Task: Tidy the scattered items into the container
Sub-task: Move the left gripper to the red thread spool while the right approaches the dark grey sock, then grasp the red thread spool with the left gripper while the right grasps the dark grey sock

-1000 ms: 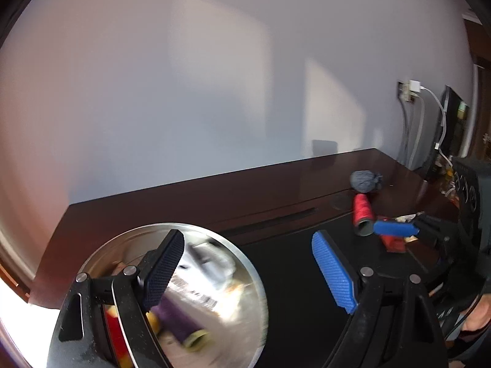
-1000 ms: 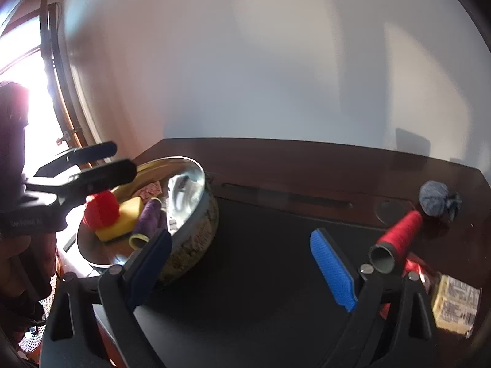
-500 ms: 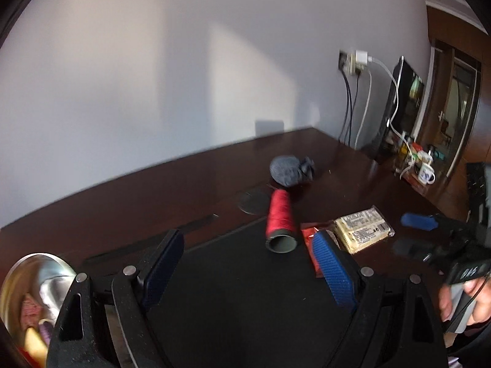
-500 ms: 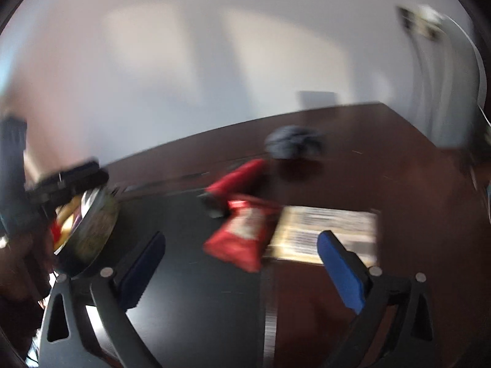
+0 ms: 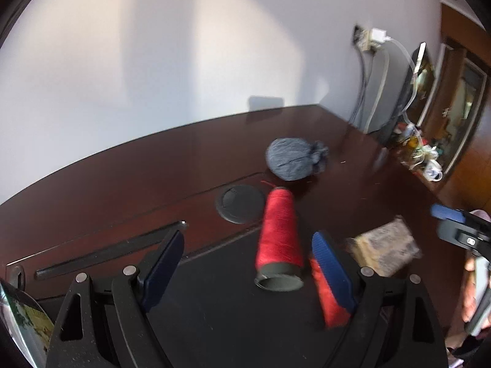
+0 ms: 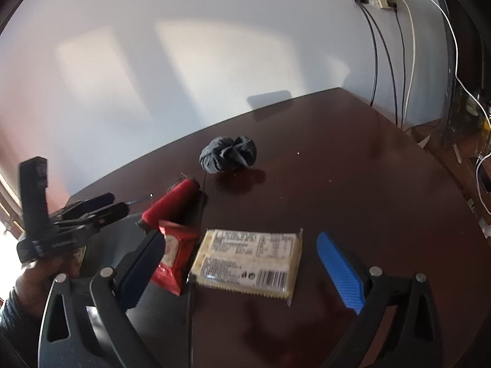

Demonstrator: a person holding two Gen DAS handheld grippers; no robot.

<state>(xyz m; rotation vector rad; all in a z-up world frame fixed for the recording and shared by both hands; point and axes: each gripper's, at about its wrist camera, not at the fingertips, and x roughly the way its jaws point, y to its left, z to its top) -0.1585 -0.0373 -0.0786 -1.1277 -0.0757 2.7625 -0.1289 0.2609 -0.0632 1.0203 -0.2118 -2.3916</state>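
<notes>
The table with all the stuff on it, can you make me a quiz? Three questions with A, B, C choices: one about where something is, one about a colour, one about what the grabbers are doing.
1. What lies right beside the cracker pack?
A. red packet
B. grey pouch
C. a cup

2. What colour is the thread spool?
A. yellow
B. red
C. purple

3. How is the right gripper?
A. shut on the spool
B. shut on the pouch
C. open, holding nothing

Answers:
1. A, the red packet touches the pack's edge, while the grey pouch sits farther back on the table.
2. B, its thread is bright red in both views.
3. C, its fingers stand wide apart on either side of the pack; the left gripper is open too.
</notes>
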